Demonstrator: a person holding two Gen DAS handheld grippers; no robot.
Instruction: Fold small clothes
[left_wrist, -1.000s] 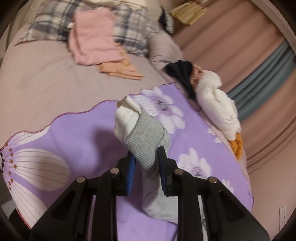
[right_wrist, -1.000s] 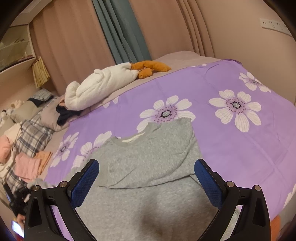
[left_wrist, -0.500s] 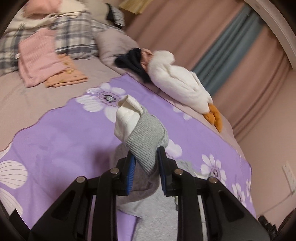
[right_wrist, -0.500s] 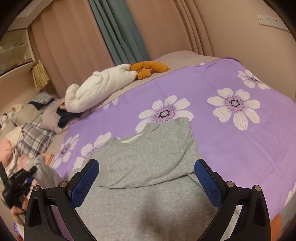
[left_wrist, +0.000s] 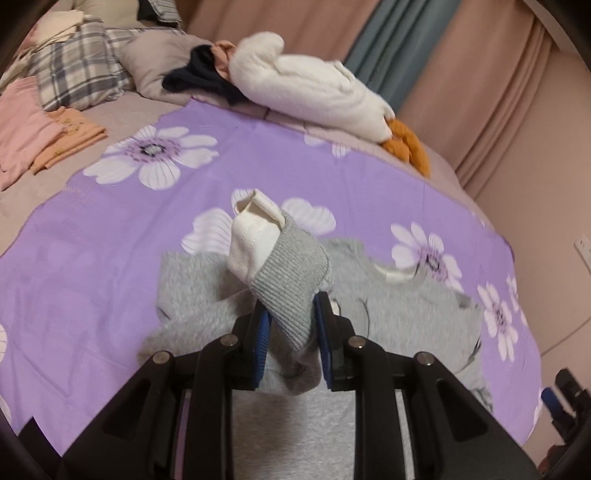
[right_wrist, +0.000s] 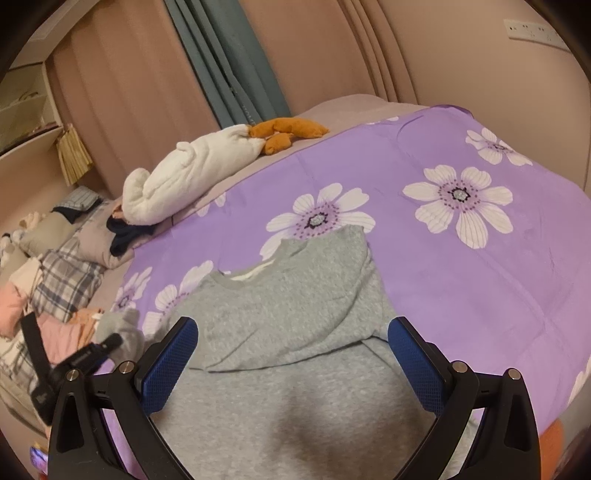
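A grey sweatshirt (right_wrist: 295, 314) lies flat on the purple flowered blanket (right_wrist: 461, 266), its right sleeve folded across the chest. My left gripper (left_wrist: 291, 310) is shut on the other sleeve's grey ribbed cuff (left_wrist: 291, 280), from which a white inner cuff (left_wrist: 255, 236) sticks out. It holds the cuff lifted above the sweatshirt's body (left_wrist: 406, 314). In the right wrist view the left gripper (right_wrist: 85, 354) shows at the left edge with the grey sleeve (right_wrist: 122, 328) bunched at it. My right gripper (right_wrist: 291, 339) hangs open over the sweatshirt's lower half, with nothing between its fingers.
A white plush goose (left_wrist: 314, 85) with orange feet lies along the far side of the bed beside a dark garment (left_wrist: 199, 79). Folded pink and orange clothes (left_wrist: 37, 129) sit by a plaid pillow (left_wrist: 77, 70). Curtains (right_wrist: 229, 62) and a wall stand close behind.
My left gripper has carried the cuff sideways from beyond the blanket's edge to over the sweatshirt, rolling as it went. It has entered the right wrist view. The right gripper has stayed put.
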